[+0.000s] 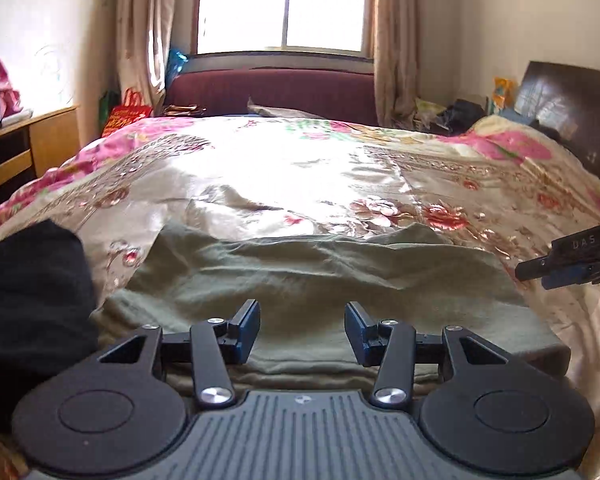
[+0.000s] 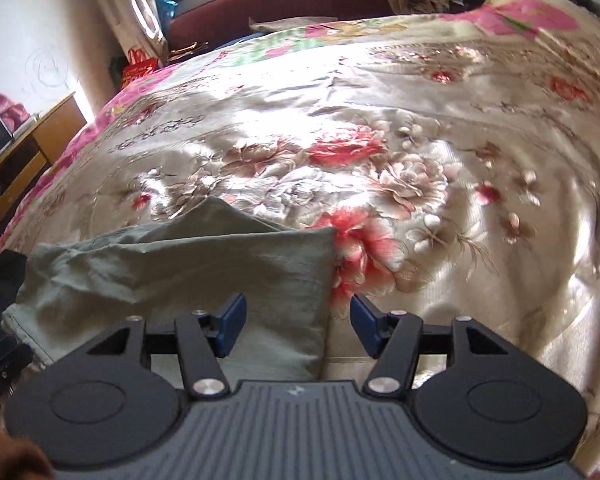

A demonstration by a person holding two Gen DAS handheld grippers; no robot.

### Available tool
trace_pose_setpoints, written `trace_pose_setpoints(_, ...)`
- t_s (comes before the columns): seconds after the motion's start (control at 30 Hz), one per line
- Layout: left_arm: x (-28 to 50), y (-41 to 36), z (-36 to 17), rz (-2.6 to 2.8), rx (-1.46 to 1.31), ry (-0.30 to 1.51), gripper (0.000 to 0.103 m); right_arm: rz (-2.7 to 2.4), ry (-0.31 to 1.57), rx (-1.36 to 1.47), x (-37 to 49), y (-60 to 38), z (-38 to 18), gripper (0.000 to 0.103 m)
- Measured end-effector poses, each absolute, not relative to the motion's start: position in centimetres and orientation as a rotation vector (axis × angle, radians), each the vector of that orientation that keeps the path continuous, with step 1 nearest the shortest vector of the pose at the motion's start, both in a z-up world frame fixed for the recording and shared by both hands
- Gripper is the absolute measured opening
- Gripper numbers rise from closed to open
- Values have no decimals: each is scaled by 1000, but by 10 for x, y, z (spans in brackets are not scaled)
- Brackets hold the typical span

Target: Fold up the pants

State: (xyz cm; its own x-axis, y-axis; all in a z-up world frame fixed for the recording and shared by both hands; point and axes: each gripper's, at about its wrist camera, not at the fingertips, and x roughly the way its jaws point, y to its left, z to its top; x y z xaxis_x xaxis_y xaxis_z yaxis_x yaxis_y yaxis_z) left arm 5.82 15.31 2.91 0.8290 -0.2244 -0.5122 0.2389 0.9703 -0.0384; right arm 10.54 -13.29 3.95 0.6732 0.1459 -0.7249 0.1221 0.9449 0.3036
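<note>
Olive-green pants (image 1: 300, 272) lie folded into a wrinkled rectangle on a shiny floral bedspread (image 1: 300, 168). My left gripper (image 1: 302, 320) hovers over the near part of the pants, jaws open, nothing pinched between its blue pads. The right gripper's tip (image 1: 560, 264) pokes in at the right edge of that view, beside the pants' right end. In the right wrist view my right gripper (image 2: 298, 320) is open above the right edge of the pants (image 2: 200, 268), which runs between its fingers without touching them. The left gripper (image 2: 0, 364) shows at the lower left.
A black cloth (image 1: 28, 300) lies on the bed just left of the pants. A wooden cabinet (image 1: 28, 148) stands left of the bed, a maroon padded board (image 1: 272, 92) under the window at the far side, a dark headboard (image 1: 572, 112) at right.
</note>
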Motion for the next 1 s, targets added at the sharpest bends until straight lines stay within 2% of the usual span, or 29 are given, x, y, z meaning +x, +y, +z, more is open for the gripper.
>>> trace_pose_setpoints(0.17,79,124,16,-274,92,657,61,117,890,604,113,-156,-1,63)
trace_pose_setpoints(0.23,81,120,6,-271,100,709,61,148,866,637,111,-156,-9,63)
trace_pose_setpoints(0.37,78,111,3,-280,166,726,62,308,813,881,101,-173,-19,62)
trace_pose_setpoints(0.43,80,106,4,-287,176,733,62,297,827,848,104,-174,-25,58)
trace_pose_setpoints(0.5,83,104,5,-291,160,749,62,315,827,886,109,-177,-35,58)
trace_pose_setpoints(0.53,83,104,6,-291,155,753,62,321,814,944,112,-180,-39,55)
trace_pose_setpoints(0.6,83,103,8,-290,164,754,62,366,807,1015,116,-180,-42,33)
trace_pose_setpoints(0.63,83,102,8,-289,173,756,62,383,810,1042,118,-176,-44,17)
trace_pose_setpoints(0.7,85,100,7,-288,199,767,63,404,826,1090,120,-168,-51,14)
trace_pose_setpoints(0.77,87,96,4,-288,222,784,64,371,853,1121,124,-163,-63,6)
trace_pose_setpoints(0.83,89,88,1,-290,262,810,65,351,840,1211,124,-171,-70,5)
trace_pose_setpoints(1.0,75,54,7,-412,266,842,65,279,749,1199,100,-220,-47,4)
